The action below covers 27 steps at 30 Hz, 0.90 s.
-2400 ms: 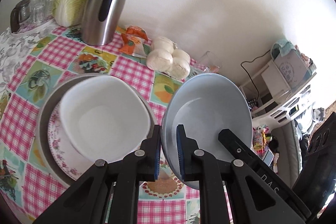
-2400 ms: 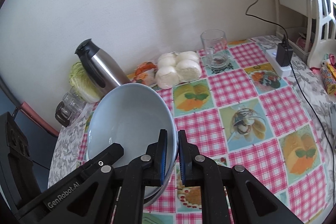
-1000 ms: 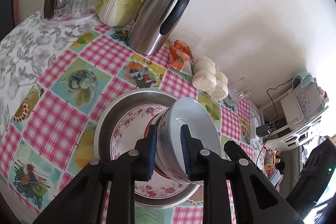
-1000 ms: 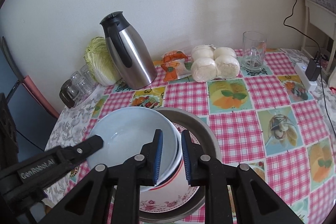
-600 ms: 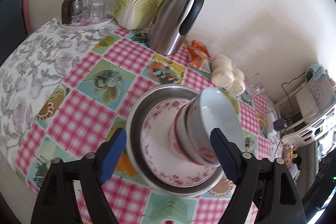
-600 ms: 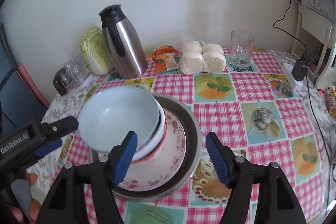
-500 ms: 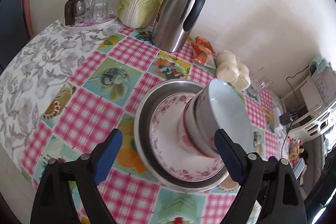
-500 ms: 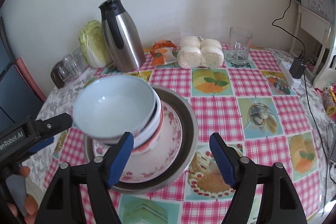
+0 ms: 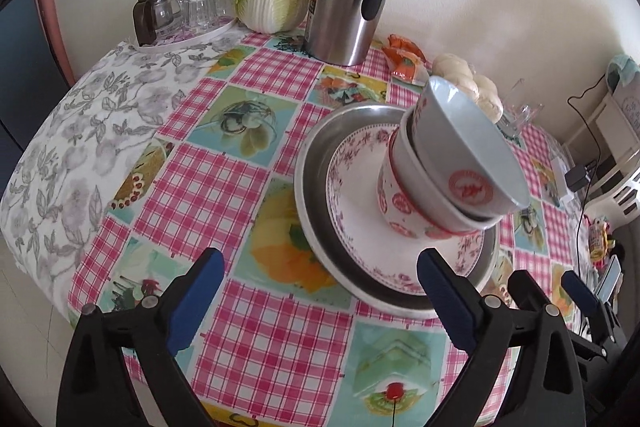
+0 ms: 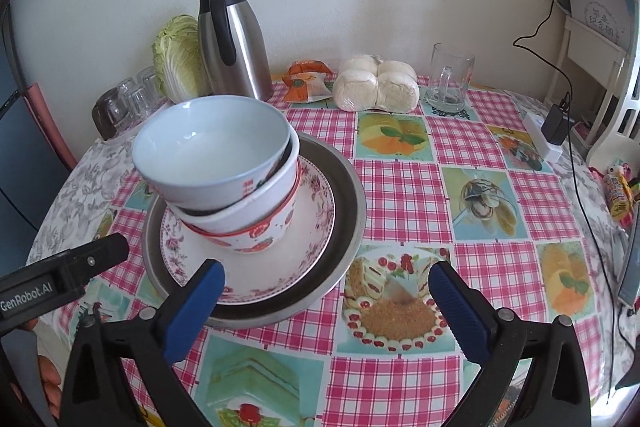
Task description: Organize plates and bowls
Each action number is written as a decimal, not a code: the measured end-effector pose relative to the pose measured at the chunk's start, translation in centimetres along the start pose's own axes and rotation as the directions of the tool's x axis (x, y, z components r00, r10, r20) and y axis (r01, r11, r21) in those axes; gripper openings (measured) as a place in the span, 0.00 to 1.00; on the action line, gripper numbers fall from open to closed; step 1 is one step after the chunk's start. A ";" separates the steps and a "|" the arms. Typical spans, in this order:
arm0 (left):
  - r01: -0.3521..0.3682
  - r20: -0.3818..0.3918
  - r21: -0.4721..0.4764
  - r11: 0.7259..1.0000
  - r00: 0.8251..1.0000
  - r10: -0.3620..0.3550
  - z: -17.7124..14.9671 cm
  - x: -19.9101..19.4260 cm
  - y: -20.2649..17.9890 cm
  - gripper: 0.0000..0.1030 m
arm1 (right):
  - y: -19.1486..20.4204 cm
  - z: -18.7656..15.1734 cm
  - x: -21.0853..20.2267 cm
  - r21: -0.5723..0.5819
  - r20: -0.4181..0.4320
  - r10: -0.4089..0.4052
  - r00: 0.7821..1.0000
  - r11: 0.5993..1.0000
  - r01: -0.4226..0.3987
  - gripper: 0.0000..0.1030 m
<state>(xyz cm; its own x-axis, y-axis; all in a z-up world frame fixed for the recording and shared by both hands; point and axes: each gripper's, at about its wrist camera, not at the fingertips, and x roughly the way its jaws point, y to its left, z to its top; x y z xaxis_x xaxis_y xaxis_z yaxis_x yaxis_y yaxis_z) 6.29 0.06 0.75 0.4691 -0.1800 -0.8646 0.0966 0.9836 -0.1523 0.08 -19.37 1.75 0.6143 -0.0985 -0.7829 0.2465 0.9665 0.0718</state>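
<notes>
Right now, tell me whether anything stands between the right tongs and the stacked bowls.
Nothing visible does. The right tongs are opening with nothing between their jaws, and only the rims of the floral plate and metal basin lie before the stacked bowls.

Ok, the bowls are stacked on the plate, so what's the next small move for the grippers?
Probably nudge the tilted pale blue bowl level: it sits askew in the white red-patterned bowl on the floral plate. Both the left gripper and right gripper have opening jaws with nothing between them.
</notes>
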 end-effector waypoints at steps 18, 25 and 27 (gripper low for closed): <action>-0.084 -0.029 0.049 0.995 0.996 0.085 -2.2 0.6 0.6 0.94 | -0.5 -0.9 0.1 0.002 -0.039 -0.007 0.999 1.000 0.007 1.00; -0.095 -0.044 0.059 0.994 0.994 0.098 -2.3 1.0 0.4 0.94 | -0.6 -1.0 0.4 -0.001 -0.050 -0.011 0.999 1.000 0.011 1.00; -0.094 -0.048 0.057 0.994 0.994 0.097 -2.3 1.1 0.5 0.94 | -0.7 -1.0 0.4 0.001 -0.052 -0.012 0.999 1.000 0.012 1.00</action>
<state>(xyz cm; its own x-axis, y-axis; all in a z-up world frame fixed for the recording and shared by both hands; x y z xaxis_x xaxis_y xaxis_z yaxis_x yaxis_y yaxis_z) 4.80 0.35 -1.37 0.4335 -0.0827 -0.8974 0.1014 0.9939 -0.0427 -0.56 -19.84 0.77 0.5716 -0.0979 -0.8147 0.2551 0.9649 0.0630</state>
